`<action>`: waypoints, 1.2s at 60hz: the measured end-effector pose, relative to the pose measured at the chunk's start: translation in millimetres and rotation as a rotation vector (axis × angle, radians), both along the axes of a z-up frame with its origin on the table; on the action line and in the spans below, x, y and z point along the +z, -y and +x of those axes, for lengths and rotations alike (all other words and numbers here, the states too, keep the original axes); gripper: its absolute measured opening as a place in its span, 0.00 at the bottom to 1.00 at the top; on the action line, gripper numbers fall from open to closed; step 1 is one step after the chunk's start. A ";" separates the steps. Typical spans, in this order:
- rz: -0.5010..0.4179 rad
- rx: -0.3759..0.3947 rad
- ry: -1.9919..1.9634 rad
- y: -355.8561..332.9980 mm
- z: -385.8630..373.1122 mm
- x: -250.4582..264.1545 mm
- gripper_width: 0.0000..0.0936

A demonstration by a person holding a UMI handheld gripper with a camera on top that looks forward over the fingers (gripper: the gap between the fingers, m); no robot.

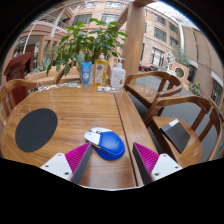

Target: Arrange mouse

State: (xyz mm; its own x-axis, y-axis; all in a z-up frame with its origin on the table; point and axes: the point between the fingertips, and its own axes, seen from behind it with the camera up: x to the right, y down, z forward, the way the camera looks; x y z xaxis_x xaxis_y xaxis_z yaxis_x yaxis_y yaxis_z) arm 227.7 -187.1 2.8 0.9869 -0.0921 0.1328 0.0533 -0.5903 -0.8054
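Gripper view: hand-held gripper (110, 158) spread, blue-and-white computer mouse (107, 144) between its fingers.
One round black mat (36, 129), three bottles (101, 73) on wooden bench (70, 105).

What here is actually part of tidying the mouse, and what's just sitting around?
Job: mouse, between the open gripper fingers; round black mat (probably).
Lying about: bottles, plant, chairs, notebook on a chair.

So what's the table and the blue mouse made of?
The table looks like wood: warm brown boards with grain lines and seams, matte. The mouse looks like smooth plastic, blue with a slight shine and a white part. It sits between the open tongs, with a gap at each side.
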 end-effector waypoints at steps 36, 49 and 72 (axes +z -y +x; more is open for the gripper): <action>-0.020 0.019 -0.035 -64.5 -1.6 -11.8 0.43; 0.013 -0.042 -0.015 -62.1 2.5 14.4 0.40; 0.410 0.026 -0.050 -85.6 -117.4 247.6 0.40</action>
